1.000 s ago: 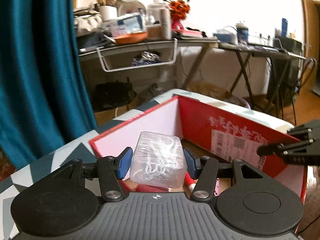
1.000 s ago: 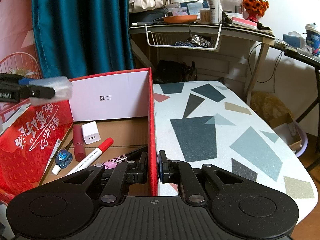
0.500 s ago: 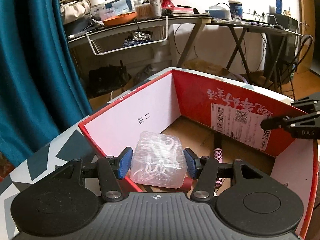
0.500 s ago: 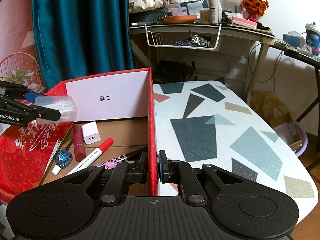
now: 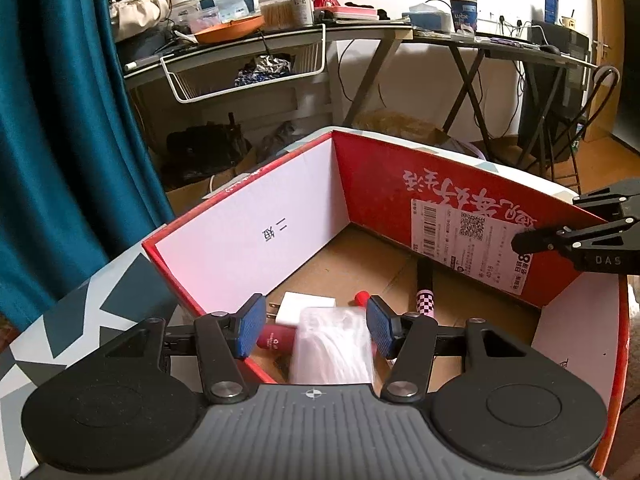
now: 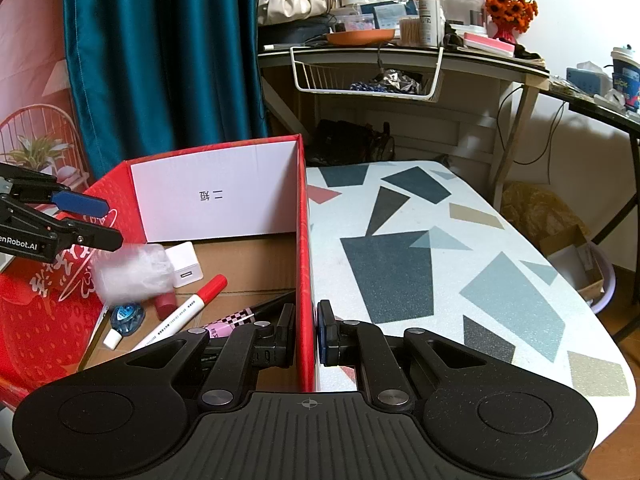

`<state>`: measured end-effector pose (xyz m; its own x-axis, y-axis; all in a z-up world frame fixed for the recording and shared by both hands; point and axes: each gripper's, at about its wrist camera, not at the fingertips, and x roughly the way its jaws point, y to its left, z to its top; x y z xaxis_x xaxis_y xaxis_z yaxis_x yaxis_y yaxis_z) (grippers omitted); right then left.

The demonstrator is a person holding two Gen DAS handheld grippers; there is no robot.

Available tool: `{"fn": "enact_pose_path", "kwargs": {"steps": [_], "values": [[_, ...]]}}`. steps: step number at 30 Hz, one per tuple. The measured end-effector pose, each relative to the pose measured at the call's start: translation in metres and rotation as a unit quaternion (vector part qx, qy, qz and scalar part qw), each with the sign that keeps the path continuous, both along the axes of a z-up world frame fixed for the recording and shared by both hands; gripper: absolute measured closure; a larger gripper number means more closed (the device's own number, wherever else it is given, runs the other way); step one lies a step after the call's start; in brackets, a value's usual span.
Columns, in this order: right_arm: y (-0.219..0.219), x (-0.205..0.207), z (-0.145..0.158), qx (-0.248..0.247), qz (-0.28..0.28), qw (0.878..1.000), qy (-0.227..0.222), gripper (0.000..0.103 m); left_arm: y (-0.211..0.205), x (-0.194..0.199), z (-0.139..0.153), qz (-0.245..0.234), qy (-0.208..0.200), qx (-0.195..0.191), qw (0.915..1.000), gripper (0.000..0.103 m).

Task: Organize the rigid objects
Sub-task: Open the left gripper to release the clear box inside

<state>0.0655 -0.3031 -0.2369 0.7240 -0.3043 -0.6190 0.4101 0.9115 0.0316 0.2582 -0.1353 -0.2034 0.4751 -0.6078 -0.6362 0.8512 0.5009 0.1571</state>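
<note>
The left gripper (image 5: 314,328) sits at the lower centre of its own view with its blue pads apart and nothing pressed between them. Half a second ago those pads carried the clear plastic container (image 5: 332,350) above the red cardboard box (image 5: 400,184). Now the container is a blurred white shape below the fingers and inside the box. In the right wrist view it shows at the middle left, under the left gripper's fingers and clear of them.

It is over a dark red tube (image 5: 276,338) and just beside a white charger (image 5: 306,306). A red-capped marker (image 6: 188,312) and a checkered pen (image 5: 424,300) lie further along the floor of the box.

The right gripper (image 6: 306,330) has not moved. Its jaws are clamped on the box's right wall at the bottom centre of its view, steadying the box on the patterned table (image 6: 440,260).

This item looks delivered, and the left gripper is free to withdraw.
</note>
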Motion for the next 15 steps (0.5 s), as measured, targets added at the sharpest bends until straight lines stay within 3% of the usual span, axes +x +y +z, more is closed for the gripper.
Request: {"fn": "enact_pose_path", "kwargs": {"steps": [4, 6, 8, 11, 15], "values": [[0.0, 0.0, 0.0, 0.0, 0.0, 1.0, 0.0, 0.093, 0.01, 0.003, 0.008, 0.015, -0.003, -0.031, 0.9994, 0.044], [0.0, 0.0, 0.0, 0.0, 0.0, 1.0, 0.0, 0.093, 0.019, 0.007, 0.014, 0.028, -0.002, -0.059, 0.9979, 0.037], [0.0, 0.0, 0.0, 0.0, 0.0, 1.0, 0.0, 0.092, 0.031, 0.011, 0.02, 0.046, -0.004, -0.085, 0.9953, 0.023], [0.0, 0.0, 0.0, 0.001, 0.0, 1.0, 0.0, 0.092, 0.048, 0.02, 0.027, 0.076, 0.0, -0.112, 0.9908, 0.022], [0.0, 0.0, 0.0, 0.001, 0.0, 1.0, 0.0, 0.092, 0.071, 0.035, 0.029, 0.135, 0.006, -0.116, 0.9841, 0.019]]}}
